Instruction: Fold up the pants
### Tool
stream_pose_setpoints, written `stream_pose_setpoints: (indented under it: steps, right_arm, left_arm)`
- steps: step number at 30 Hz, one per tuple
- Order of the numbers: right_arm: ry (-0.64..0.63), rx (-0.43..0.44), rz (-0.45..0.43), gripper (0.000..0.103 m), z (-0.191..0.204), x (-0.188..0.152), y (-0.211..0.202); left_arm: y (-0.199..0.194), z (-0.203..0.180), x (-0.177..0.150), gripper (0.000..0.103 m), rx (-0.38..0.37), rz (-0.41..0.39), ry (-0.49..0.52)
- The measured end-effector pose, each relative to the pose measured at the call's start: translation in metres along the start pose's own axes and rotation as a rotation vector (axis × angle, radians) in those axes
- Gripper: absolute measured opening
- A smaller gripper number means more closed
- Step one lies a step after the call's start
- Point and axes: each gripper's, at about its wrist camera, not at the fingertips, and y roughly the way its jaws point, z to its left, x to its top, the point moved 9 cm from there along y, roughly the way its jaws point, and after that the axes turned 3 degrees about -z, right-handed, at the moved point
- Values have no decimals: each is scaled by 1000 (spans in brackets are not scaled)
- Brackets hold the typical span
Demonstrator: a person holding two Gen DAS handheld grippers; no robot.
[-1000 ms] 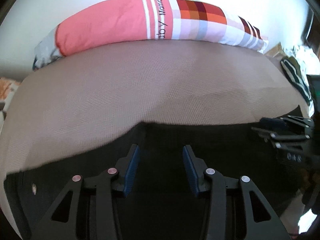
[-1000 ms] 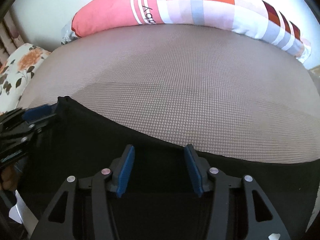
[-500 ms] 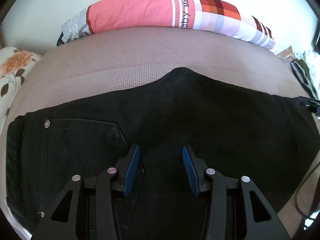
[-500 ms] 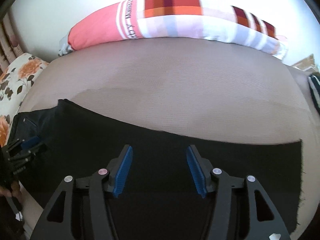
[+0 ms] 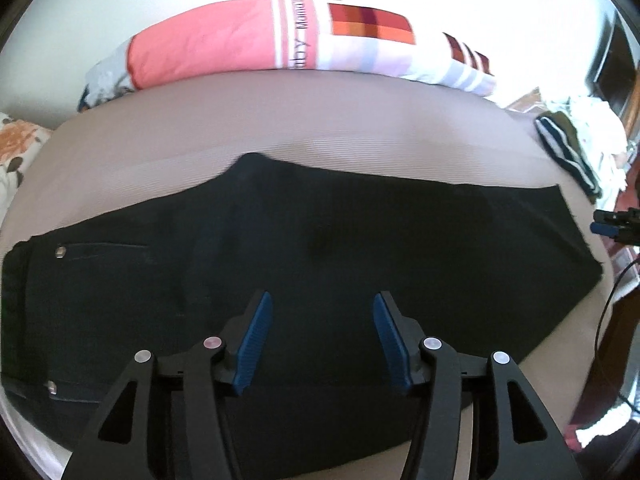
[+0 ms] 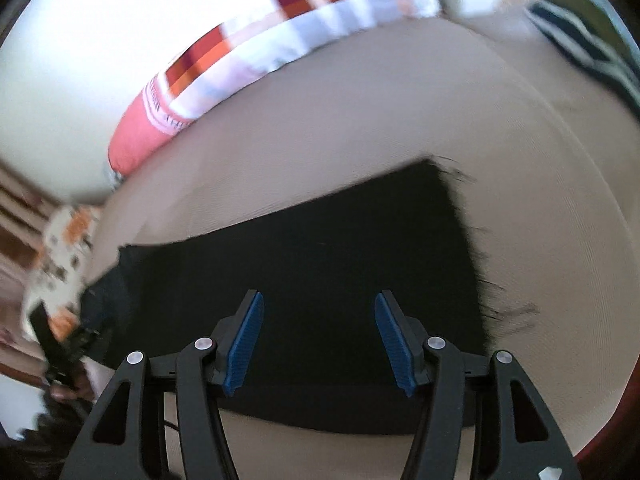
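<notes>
Black pants (image 5: 320, 248) lie flat on the bed (image 5: 360, 120), below the pillow (image 5: 280, 36). The left gripper (image 5: 322, 336), jaws just widened, hovers above them, gripping nothing. The right gripper (image 6: 318, 336), jaws also apart, holds nothing.

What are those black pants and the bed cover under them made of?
The pants look like black denim: matte, stiff-lying, with metal rivets, stitched pocket seams and a frayed hem. The cover looks like a beige woven fabric with a fine ribbed texture; the fibre can't be told.
</notes>
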Motion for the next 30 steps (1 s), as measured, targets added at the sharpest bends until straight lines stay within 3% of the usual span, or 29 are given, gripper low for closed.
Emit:
stream_pose_setpoints:
  steps: [4,10,19,22,26,30]
  right_arm:
    - [85,38,22,56,-44,3,-7]
    - [165,108,69,40,-72,2,5]
    - [111,198,99,34,-69,15,30]
    - [87,212,104,28,-66,21,37]
    - [90,217,93,10,-61,27,50]
    - [99,167,65,9,-56,28,50]
  left_arm:
    - [13,-18,3,55,-34,36,-9]
    - [32,-38,8,55,-40,79,10]
    - [53,-46,2,55,-21,137,6]
    - [55,-49,3,57,-1,126,31]
    - [58,-52,3,62,14,114,47]
    - [59,-55,2,65,40,104,82]
